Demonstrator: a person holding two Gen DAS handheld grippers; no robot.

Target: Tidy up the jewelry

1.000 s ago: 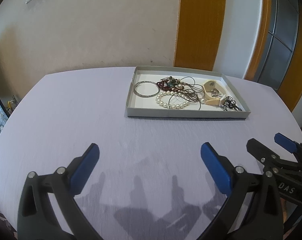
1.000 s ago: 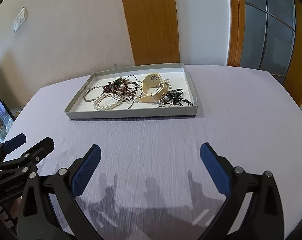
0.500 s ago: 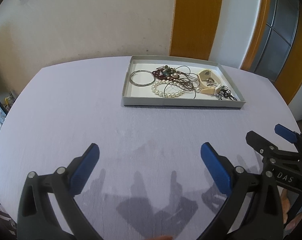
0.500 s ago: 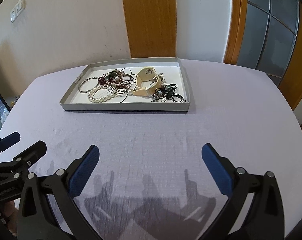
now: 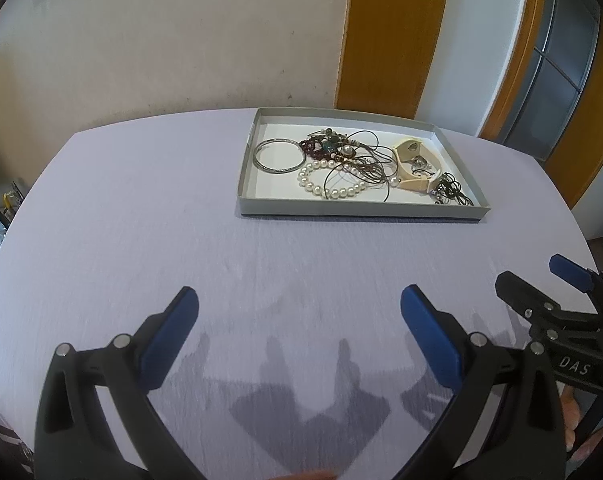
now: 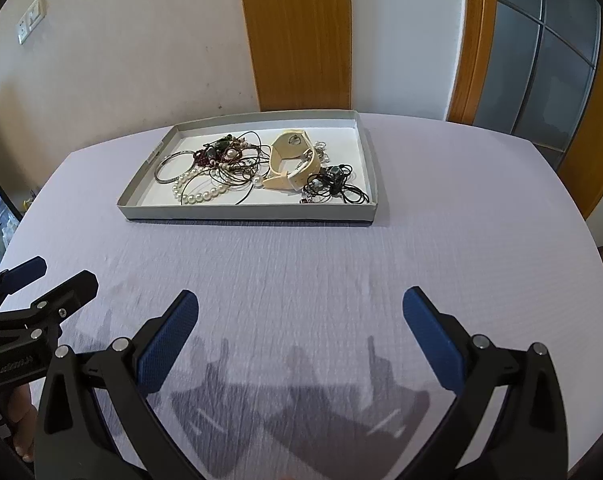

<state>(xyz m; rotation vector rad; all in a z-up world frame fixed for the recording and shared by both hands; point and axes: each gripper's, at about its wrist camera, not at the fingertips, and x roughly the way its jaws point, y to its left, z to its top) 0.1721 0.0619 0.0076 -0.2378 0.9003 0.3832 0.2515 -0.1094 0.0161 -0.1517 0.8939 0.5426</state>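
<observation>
- Shallow grey cardboard tray [image 6: 245, 212] sits at 12 o'clock on the lilac worktop [image 6: 441, 240], all the jewelry piled inside.
- I count one silver bangle [image 5: 279, 155] and one pearl bracelet [image 5: 333, 180], both stiff-ish and easy to pinch at the rim. The dark cord necklaces [image 6: 237, 168] are tangled, so no count; probably snaggy.
- Left gripper [image 5: 299, 330] and right gripper [image 6: 300, 330] are both spread wide, holding nothing.

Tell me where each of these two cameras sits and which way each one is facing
Left wrist: on the left gripper, looking forward over the table at the jewelry tray; own open blue-padded fingers low, right gripper at right edge.
Right wrist: on the right gripper, facing the same tray; left gripper at left edge.
Shared: tray, pearl bracelet, cream watch, orange door.
</observation>
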